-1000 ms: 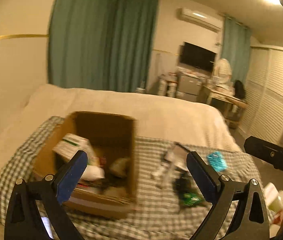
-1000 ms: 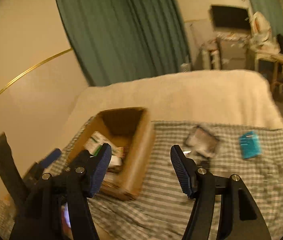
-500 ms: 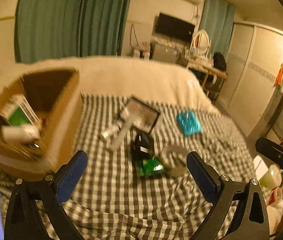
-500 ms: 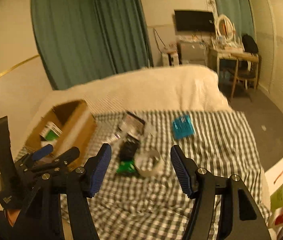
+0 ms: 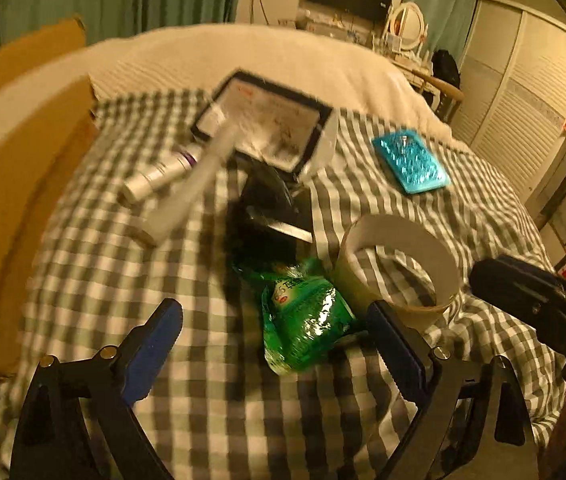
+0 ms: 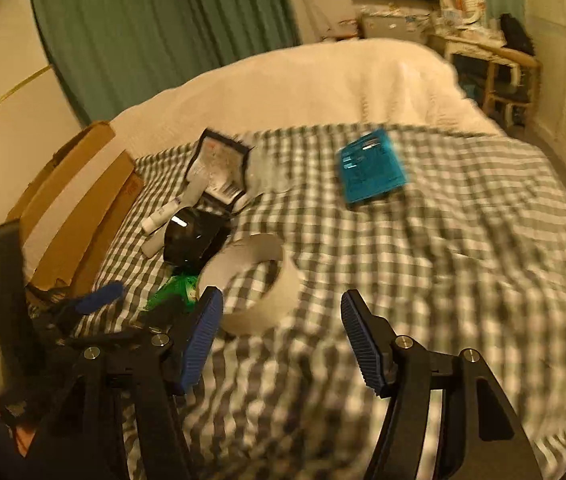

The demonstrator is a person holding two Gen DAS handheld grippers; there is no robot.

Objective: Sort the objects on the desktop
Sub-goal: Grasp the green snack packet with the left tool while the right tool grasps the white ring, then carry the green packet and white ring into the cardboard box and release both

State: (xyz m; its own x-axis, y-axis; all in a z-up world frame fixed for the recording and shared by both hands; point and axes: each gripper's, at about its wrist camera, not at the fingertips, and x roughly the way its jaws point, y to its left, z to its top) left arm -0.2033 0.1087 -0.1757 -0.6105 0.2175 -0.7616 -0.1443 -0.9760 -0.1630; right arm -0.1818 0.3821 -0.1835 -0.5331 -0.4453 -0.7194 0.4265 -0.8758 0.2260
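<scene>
Wardrobe doors (image 5: pixel 523 120) only in left view

checked bedspread (image 5: pixel 211 392), tape roll (image 5: pixel 399 268), green packet (image 5: pixel 303 316)

Both cameras swing off the cardboard box (image 5: pixel 11 148), now at the left edge in both views, onto the loose items on the checked cloth (image 5: pixel 219 408). Left gripper (image 5: pixel 279 344), jaws wide as before, is much closer to the green packet (image 5: pixel 303 312). Right gripper (image 6: pixel 281 336) nears the tape ring (image 6: pixel 259 284).
</scene>
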